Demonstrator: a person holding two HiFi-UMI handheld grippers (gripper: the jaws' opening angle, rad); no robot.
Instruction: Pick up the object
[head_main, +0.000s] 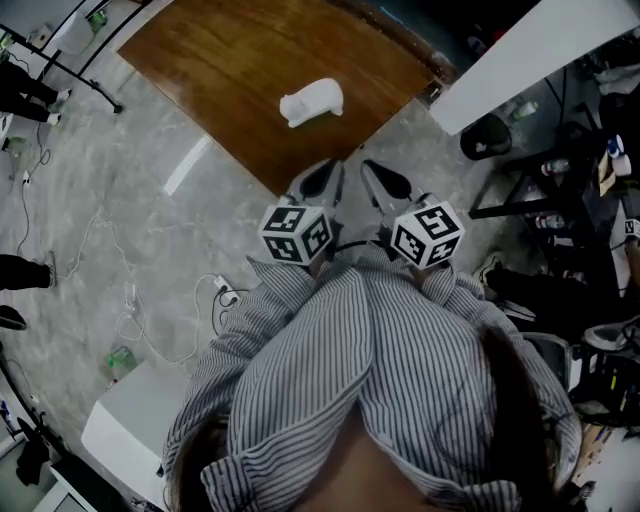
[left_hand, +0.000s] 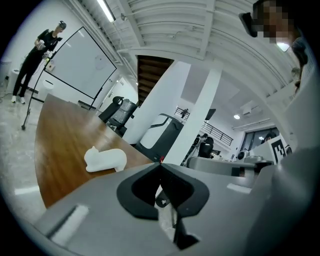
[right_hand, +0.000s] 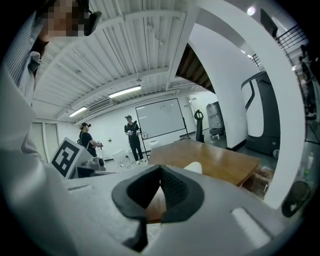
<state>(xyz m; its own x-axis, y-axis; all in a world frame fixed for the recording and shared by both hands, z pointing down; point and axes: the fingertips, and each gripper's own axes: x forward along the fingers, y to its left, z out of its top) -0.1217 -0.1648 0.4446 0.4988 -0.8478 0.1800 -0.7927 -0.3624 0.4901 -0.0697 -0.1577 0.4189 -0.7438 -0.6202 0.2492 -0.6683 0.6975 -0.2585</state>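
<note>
A small white cat-shaped object (head_main: 312, 102) lies on the brown wooden table (head_main: 230, 60); it also shows in the left gripper view as the white object (left_hand: 105, 159) and, partly hidden behind the jaws, in the right gripper view as the white object (right_hand: 193, 168). My left gripper (head_main: 335, 166) and right gripper (head_main: 367, 165) are held side by side in front of my chest, tips at the table's near corner, short of the object. Both are shut with nothing between the jaws: left gripper (left_hand: 161, 165), right gripper (right_hand: 160, 168).
The table stands on a grey marble floor (head_main: 120, 230) with cables and a power strip (head_main: 222, 290). A white box (head_main: 125, 430) sits lower left, a black bin (head_main: 486, 136) and cluttered racks at right. Two people (right_hand: 132, 137) stand by a whiteboard beyond the table.
</note>
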